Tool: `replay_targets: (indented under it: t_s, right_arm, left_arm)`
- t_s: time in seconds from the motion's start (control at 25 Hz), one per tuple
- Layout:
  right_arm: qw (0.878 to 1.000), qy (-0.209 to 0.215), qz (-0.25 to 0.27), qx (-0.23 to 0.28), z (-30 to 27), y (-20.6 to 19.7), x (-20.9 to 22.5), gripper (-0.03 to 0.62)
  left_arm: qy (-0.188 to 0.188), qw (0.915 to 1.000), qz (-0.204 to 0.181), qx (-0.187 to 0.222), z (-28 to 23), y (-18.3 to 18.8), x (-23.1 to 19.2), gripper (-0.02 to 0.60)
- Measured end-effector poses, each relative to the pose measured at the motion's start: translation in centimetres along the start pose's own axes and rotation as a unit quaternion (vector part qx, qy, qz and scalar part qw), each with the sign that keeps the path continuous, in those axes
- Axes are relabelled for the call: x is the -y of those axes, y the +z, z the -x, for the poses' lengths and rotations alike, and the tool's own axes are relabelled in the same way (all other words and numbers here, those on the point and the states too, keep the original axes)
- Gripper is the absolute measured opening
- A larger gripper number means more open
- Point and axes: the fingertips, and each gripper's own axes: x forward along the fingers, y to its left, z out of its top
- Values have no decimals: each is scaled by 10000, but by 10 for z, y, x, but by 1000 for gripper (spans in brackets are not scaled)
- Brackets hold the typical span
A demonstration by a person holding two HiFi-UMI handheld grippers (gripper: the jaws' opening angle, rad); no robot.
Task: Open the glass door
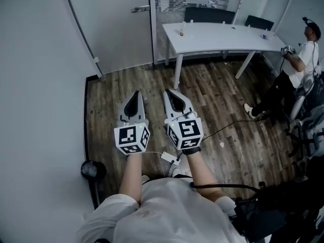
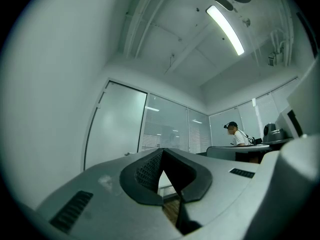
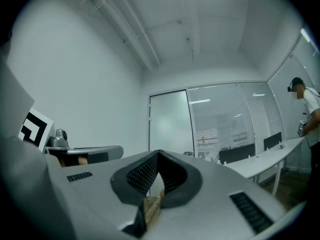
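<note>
The left gripper (image 1: 133, 96) and the right gripper (image 1: 170, 93) are both closed, jaw tips pressed together with nothing between them. They sit side by side at the middle of the head view, over the wood floor (image 1: 217, 100), and point toward the top of the frame. The frosted glass door (image 1: 114, 27) stands at the upper left, well apart from both tools. Its handle (image 1: 140, 8) is near its right edge. To the right of the door is a white table (image 1: 223, 37), and a person (image 1: 298, 65) stands at the far right edge.
</note>
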Motion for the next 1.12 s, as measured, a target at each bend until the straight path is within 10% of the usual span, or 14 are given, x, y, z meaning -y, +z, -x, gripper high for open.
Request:
replay_targets:
  t_s: [0.56, 1.12]
  right_arm:
    - [9985, 447, -303, -58, -12, -16, 57, 2]
    - [9999, 51, -58, 111, -171, -20, 51, 2]
  left_arm:
    - [309, 9992, -125, -225, -51, -21, 36, 3]
    - [-268, 9996, -39, 65, -173, -19, -77, 3]
